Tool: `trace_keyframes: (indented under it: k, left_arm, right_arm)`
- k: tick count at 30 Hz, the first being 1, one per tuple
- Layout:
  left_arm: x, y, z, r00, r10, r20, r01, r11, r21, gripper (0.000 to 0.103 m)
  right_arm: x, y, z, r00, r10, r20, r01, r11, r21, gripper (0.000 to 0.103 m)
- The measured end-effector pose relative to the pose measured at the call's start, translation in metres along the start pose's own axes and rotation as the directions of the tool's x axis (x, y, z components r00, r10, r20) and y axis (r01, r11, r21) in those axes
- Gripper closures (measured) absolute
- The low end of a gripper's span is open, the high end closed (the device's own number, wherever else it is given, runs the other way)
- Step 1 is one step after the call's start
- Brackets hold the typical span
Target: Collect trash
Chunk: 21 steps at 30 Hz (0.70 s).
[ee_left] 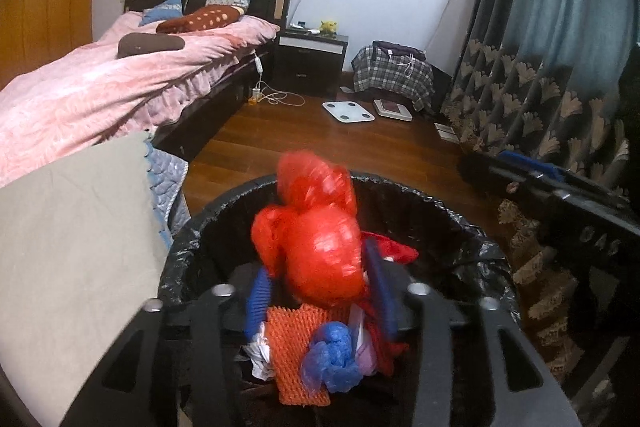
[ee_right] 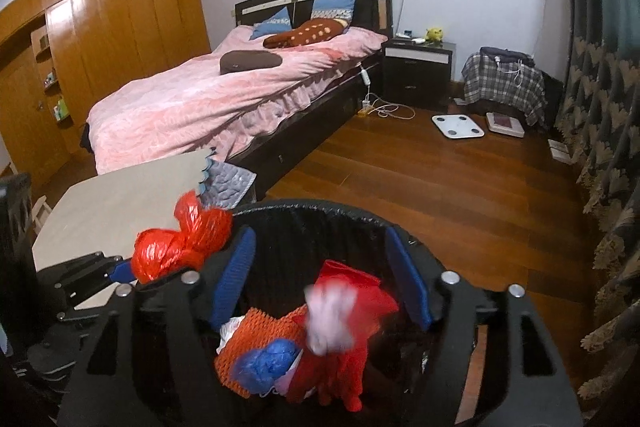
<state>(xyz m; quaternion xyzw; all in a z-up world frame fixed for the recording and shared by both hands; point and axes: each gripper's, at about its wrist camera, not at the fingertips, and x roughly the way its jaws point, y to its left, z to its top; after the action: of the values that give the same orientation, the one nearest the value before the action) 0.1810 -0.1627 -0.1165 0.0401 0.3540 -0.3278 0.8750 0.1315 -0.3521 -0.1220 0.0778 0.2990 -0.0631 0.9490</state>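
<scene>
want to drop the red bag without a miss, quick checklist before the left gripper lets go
1. Left gripper shut on the red plastic bag: ok.
2. Bag over the trash bin opening: ok in the left wrist view; the right wrist view shows it near the bin's left rim, so cannot tell.
3. Room in the bin above the orange foam net and blue wad: ok.
4. Right gripper open and empty: ok.
5. White blurred piece settled in the bin: cannot tell.
</scene>
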Motion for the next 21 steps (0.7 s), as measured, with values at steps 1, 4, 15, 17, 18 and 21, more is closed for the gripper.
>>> trace_keyframes:
  k: [1,4,15,17,18,21]
  left_arm:
    - [-0.001,0.002,-0.001,1.000,-0.004,0.003,0.004,1.000,-0.004,0.050]
    - [-0.005,0.007,-0.003,1.000,-0.001,0.016,0.001,1.000,-0.015,0.037]
    - [-0.047,0.024,0.002,0.991,0.098,0.094,-0.096,0.995,-0.026,0.012]
    - [-0.056,0.029,0.002,0.986,0.128,0.105,-0.125,0.992,-0.031,0.010]
    - [-0.062,0.032,0.002,0.984,0.140,0.112,-0.136,0.990,-0.039,0.010]
    - [-0.081,0.042,0.002,0.976,0.175,0.130,-0.167,0.983,-0.069,0.006]
  right_arm:
    - [-0.002,0.000,0.000,1.000,-0.002,0.006,0.002,1.000,-0.001,0.028]
    - [-0.009,0.001,0.000,0.999,-0.015,0.031,0.015,1.000,-0.011,0.014]
    - [-0.030,0.004,0.010,0.998,-0.002,0.060,0.002,1.000,0.002,0.005]
    - [-0.035,0.009,0.011,0.998,0.008,0.060,-0.008,1.000,-0.002,0.005]
    - [-0.036,0.011,0.011,0.998,0.012,0.059,-0.011,1.000,-0.005,0.005]
    - [-0.044,0.018,0.013,0.998,0.024,0.058,-0.023,1.000,-0.018,0.005]
